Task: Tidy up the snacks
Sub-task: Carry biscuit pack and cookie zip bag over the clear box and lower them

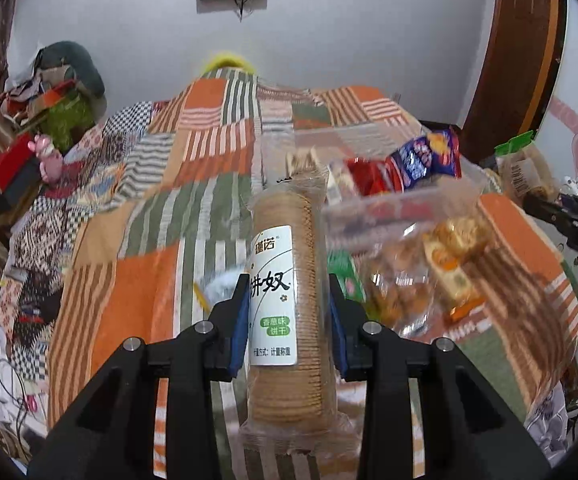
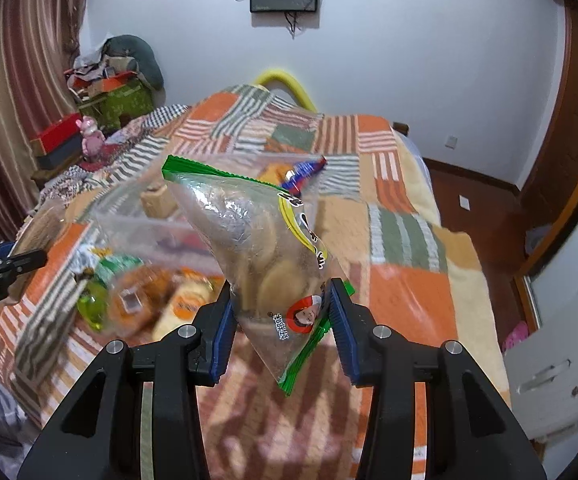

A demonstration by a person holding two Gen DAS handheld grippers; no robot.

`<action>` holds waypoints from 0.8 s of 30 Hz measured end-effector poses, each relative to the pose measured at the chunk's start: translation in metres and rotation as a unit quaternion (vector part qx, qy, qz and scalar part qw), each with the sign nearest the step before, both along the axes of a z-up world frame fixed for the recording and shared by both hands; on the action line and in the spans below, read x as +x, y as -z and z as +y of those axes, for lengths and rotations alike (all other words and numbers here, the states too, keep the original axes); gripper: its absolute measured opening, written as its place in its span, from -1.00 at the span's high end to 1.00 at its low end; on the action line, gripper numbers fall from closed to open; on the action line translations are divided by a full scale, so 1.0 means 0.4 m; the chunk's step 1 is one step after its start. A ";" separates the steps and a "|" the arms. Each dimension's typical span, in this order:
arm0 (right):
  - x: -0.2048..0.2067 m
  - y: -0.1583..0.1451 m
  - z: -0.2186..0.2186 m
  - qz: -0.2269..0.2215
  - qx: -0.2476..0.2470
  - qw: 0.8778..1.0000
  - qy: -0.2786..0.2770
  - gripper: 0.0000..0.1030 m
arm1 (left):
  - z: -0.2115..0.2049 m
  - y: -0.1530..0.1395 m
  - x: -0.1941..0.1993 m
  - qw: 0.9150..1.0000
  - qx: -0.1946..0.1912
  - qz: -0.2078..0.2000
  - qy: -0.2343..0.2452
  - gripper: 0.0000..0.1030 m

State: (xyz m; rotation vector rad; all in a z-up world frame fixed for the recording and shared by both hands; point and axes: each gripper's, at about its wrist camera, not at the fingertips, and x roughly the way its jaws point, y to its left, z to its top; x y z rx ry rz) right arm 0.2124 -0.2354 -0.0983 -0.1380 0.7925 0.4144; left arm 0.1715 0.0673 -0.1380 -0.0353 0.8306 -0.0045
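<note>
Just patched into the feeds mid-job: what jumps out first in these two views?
The left gripper clamps a tall sleeve of round crackers, held upright above the patchwork blanket. The right gripper pinches a clear green-edged snack bag. Behind both sits a clear plastic bin of mixed snacks.

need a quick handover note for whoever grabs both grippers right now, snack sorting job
Left gripper: shut on the cracker sleeve, lifted off the bed.
Right gripper: shut on the green-edged clear snack bag, also lifted.
Clear bin on the patchwork blanket already holds some packets.
Loose snacks lie in front of it.
Left to do: place both held items, then the loose ones.
</note>
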 end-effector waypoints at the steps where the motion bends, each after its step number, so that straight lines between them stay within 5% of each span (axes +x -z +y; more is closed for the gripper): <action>1: 0.000 -0.001 0.006 -0.002 0.002 1.000 -0.001 0.22 | -0.001 -0.005 0.007 1.000 0.001 -0.003 0.002 0.33; 24: 0.151 -0.002 0.191 -0.014 0.024 0.999 -0.040 0.22 | -0.047 -0.028 0.275 0.999 0.004 -0.024 0.047 0.33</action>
